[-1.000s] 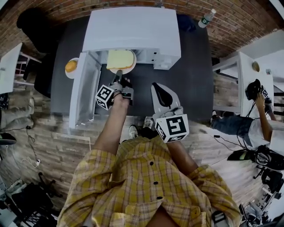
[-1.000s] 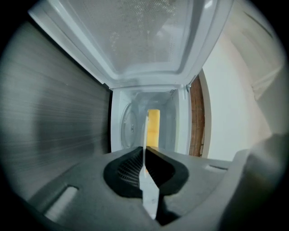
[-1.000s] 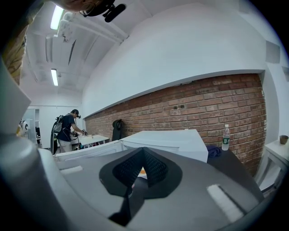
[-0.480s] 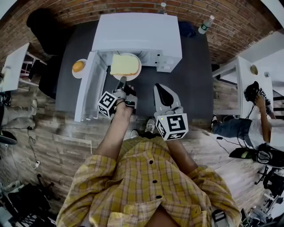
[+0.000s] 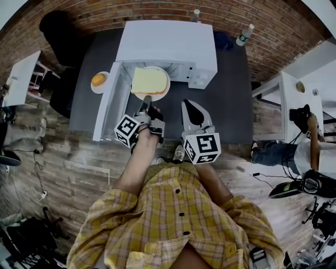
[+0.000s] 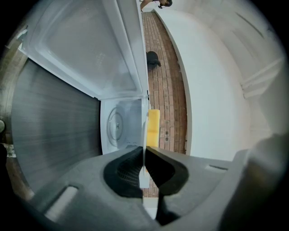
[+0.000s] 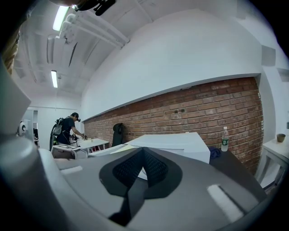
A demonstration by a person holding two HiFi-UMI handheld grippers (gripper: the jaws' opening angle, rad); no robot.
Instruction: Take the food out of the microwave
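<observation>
A dark grey table (image 5: 231, 105) stands against a brick wall (image 5: 105, 16) on a wood-plank floor (image 5: 63, 168). On it sits a white microwave (image 5: 168, 42), its door (image 5: 107, 107) swung open to the left. The left gripper (image 5: 146, 101) has its fingers clenched on the rim of a white plate (image 5: 157, 95) carrying yellow food (image 5: 148, 80), held at the oven's open mouth. The right gripper (image 5: 187, 104) hangs over bare table, fingers clenched on nothing. A water bottle (image 5: 244, 32) stands at the far right corner.

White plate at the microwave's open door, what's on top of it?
A pale yellow square slice of food lies flat on the round white plate, covering most of it. Only the rim shows; anything beneath the slice is hidden.
</observation>
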